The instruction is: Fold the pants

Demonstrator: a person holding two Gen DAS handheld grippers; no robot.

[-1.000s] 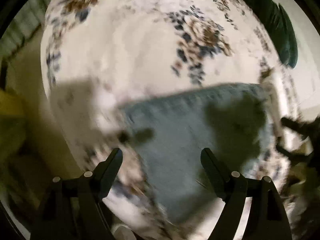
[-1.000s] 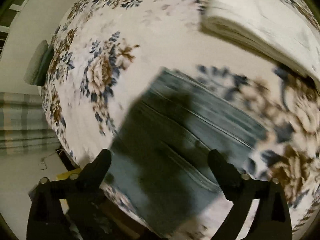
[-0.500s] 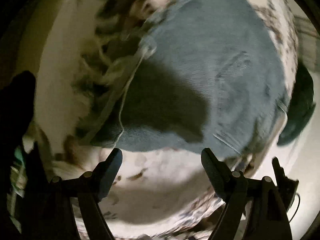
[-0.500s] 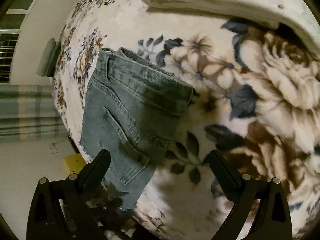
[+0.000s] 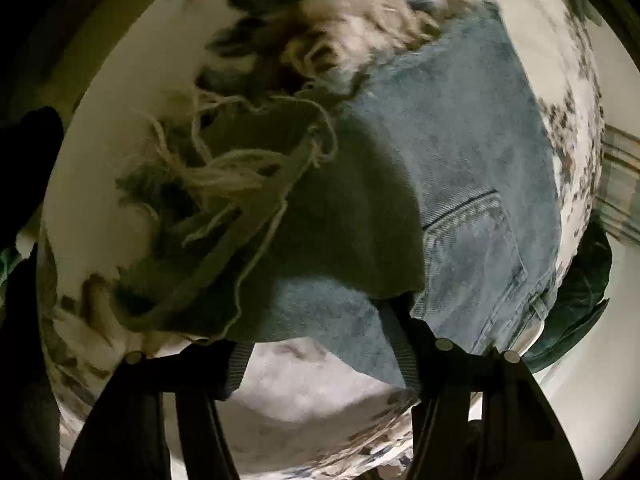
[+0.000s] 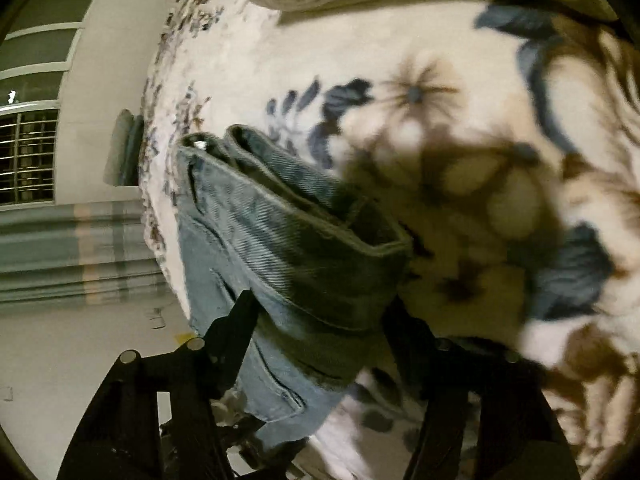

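Both claws, left claw [image 5: 320, 332] and right claw [image 6: 320, 320], gape around the jeans [image 5: 460, 168], gripping nothing yet; frayed hem [image 5: 224, 184] may slip free.

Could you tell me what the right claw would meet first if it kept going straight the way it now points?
Most likely the folded jeans: the right claw, standing open, already has their thick folded edge between its fingers. Beyond them lies the floral blanket. Depth is hard to judge in this fisheye view.
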